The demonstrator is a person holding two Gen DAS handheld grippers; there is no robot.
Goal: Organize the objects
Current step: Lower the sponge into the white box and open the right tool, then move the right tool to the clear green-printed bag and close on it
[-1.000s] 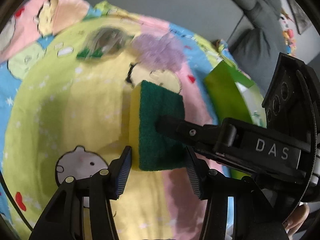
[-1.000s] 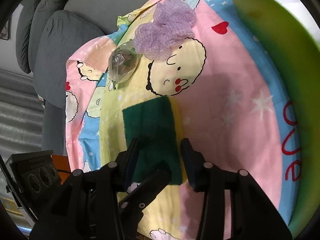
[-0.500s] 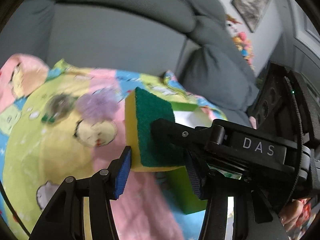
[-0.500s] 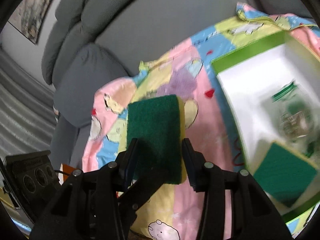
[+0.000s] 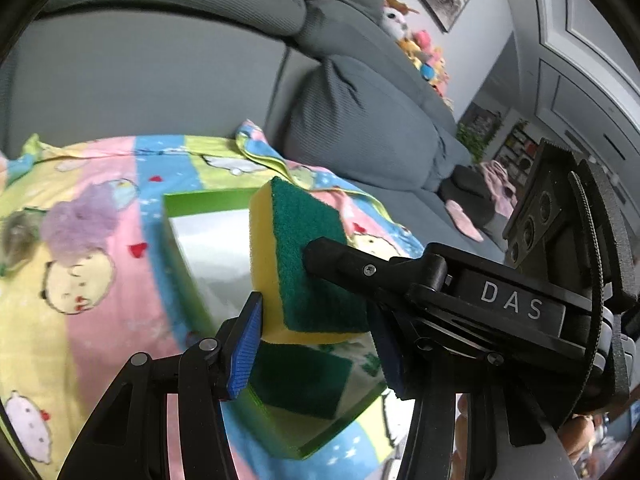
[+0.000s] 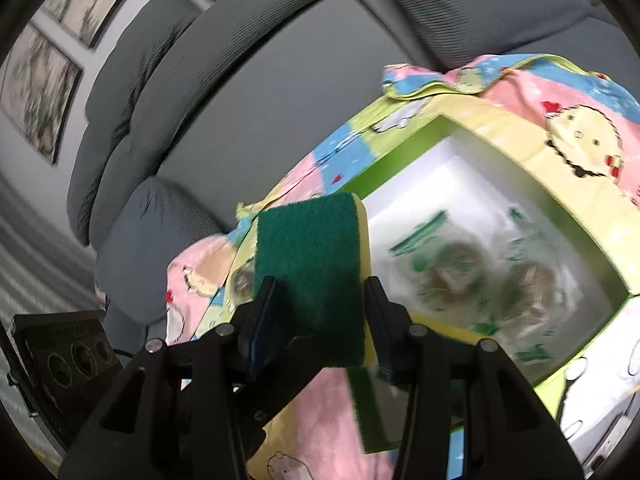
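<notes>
A yellow sponge with a green scouring face (image 5: 304, 264) hangs in the air over the near part of a green box with a white inside (image 5: 208, 200). My left gripper (image 5: 314, 320) is shut on the sponge's lower end. One finger (image 5: 344, 264) of the right gripper lies across its green face. In the right wrist view my right gripper (image 6: 320, 292) is shut on the same sponge (image 6: 308, 256), its pads on the two side edges. The box (image 6: 400, 152) holds another sponge (image 5: 304, 380) and bagged scourers (image 6: 456, 264).
The box stands on a cartoon-print cloth (image 5: 112, 320) in front of a grey sofa (image 5: 360, 120). A purple mesh scrubber (image 5: 80, 216) and a bagged scourer (image 5: 16, 236) lie on the cloth left of the box. A person's fingers (image 5: 576, 436) show at the lower right.
The sponge left the cloth and rose between both grippers. It travelled with them to the right, from beside the purple scrubber to above the green box.
</notes>
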